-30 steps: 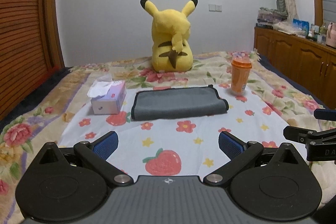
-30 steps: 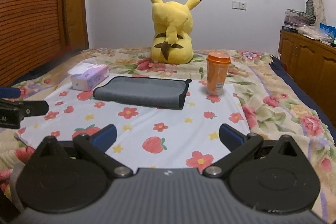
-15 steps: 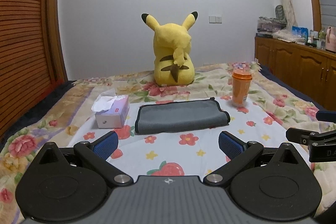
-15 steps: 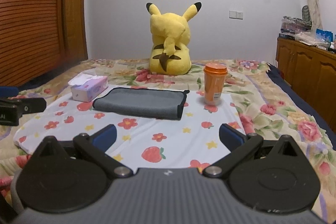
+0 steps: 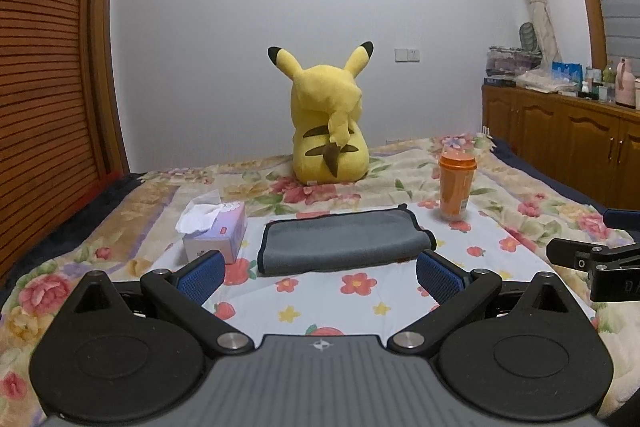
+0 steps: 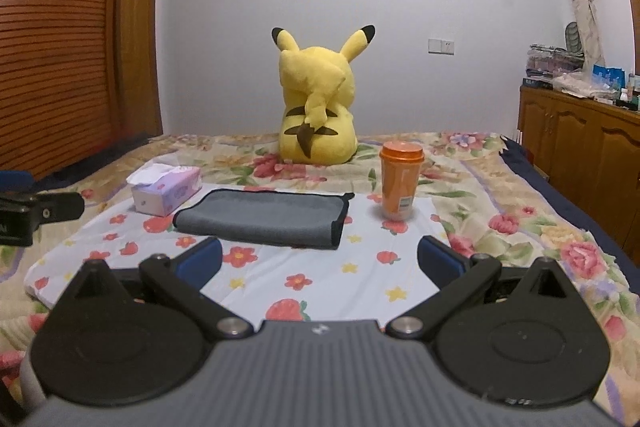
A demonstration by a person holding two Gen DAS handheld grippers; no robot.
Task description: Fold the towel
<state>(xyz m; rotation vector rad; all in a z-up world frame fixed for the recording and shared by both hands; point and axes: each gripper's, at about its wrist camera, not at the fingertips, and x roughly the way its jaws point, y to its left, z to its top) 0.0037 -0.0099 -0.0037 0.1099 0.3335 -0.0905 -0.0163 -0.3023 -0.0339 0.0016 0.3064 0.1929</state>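
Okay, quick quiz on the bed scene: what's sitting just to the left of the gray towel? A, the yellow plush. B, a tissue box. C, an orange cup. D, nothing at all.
B: the tissue box sits left of the towel, while the orange cup stands to its right and the plush sits behind it.

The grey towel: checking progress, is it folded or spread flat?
Folded. The grey towel lies as a narrow band with doubled layers stacked at its right end, untouched by either open gripper.
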